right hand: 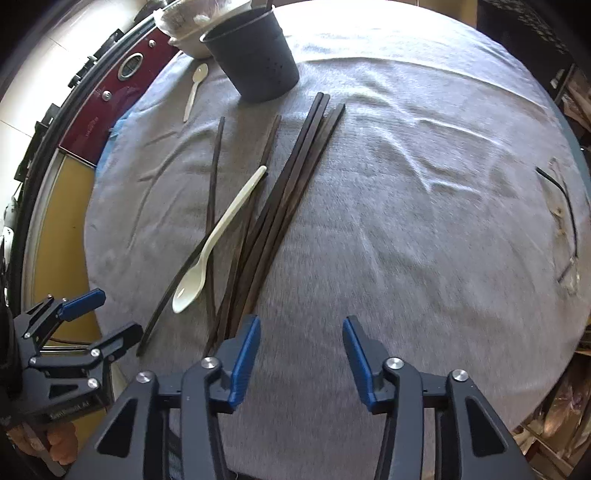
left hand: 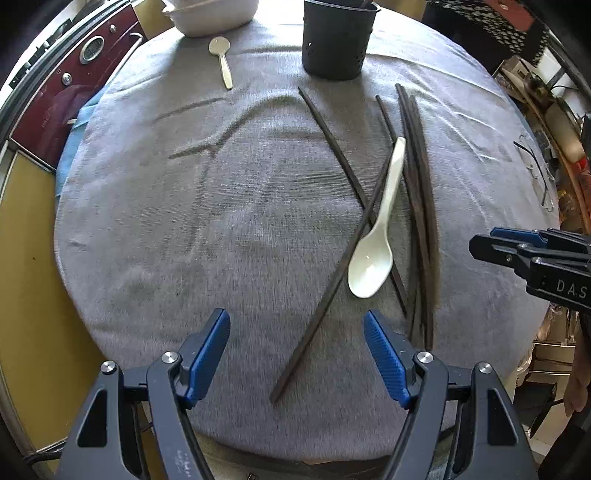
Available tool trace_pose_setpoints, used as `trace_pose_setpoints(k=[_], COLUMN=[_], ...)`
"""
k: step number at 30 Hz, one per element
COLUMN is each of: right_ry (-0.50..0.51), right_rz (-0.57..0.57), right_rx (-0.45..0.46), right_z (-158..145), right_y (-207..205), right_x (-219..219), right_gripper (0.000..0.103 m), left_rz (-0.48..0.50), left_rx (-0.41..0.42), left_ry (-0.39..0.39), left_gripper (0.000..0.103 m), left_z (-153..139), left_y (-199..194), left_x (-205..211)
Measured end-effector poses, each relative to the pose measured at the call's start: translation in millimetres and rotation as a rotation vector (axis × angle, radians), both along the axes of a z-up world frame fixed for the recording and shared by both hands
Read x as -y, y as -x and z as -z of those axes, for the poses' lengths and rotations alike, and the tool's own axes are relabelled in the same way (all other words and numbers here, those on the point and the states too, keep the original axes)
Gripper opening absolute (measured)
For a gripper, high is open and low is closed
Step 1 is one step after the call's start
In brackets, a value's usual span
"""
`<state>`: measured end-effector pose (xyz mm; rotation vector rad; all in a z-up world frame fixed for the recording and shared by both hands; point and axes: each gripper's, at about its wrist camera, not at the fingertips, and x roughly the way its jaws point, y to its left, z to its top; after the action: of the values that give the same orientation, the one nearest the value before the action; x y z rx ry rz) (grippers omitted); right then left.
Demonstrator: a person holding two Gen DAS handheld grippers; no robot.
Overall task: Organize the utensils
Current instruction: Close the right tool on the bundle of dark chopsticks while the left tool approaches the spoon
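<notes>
Several dark chopsticks [left hand: 419, 206] [right hand: 280, 206] lie loose on the grey cloth, one crossing the others. A white spoon [left hand: 376, 240] [right hand: 207, 254] lies on top of them, bowl toward me. A second white spoon [left hand: 221, 59] [right hand: 194, 88] lies far left beside a dark perforated utensil cup [left hand: 334, 38] [right hand: 255, 55]. My left gripper [left hand: 297, 336] is open and empty above the near cloth, left of the chopsticks. My right gripper [right hand: 301, 338] is open and empty, its left finger over the chopstick ends; it also shows in the left wrist view [left hand: 517, 251].
A white bowl [left hand: 214, 16] [right hand: 188, 26] stands at the far edge beside the cup. Eyeglasses [left hand: 535, 173] [right hand: 565, 225] lie at the right edge of the round table [left hand: 166, 240]. A dark red appliance [left hand: 70, 88] stands to the left, clutter to the right.
</notes>
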<state>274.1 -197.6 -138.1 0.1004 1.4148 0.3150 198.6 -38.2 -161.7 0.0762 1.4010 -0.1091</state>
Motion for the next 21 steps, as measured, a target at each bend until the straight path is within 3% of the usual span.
trace_pose_setpoints(k=[11, 21], right_ry=[-0.047, -0.045], right_rz=[0.017, 0.051], right_rx=[0.018, 0.011], right_z=[2.3, 9.2], right_y=[-53.9, -96.5], right_x=[-13.7, -12.2], right_gripper=[0.046, 0.036], left_rz=[0.01, 0.008], left_rx=[-0.013, -0.024], left_ry=[0.007, 0.019], left_gripper=[0.075, 0.075], left_z=[12.0, 22.9], left_y=[-31.9, -47.1], left_x=[3.4, 1.5])
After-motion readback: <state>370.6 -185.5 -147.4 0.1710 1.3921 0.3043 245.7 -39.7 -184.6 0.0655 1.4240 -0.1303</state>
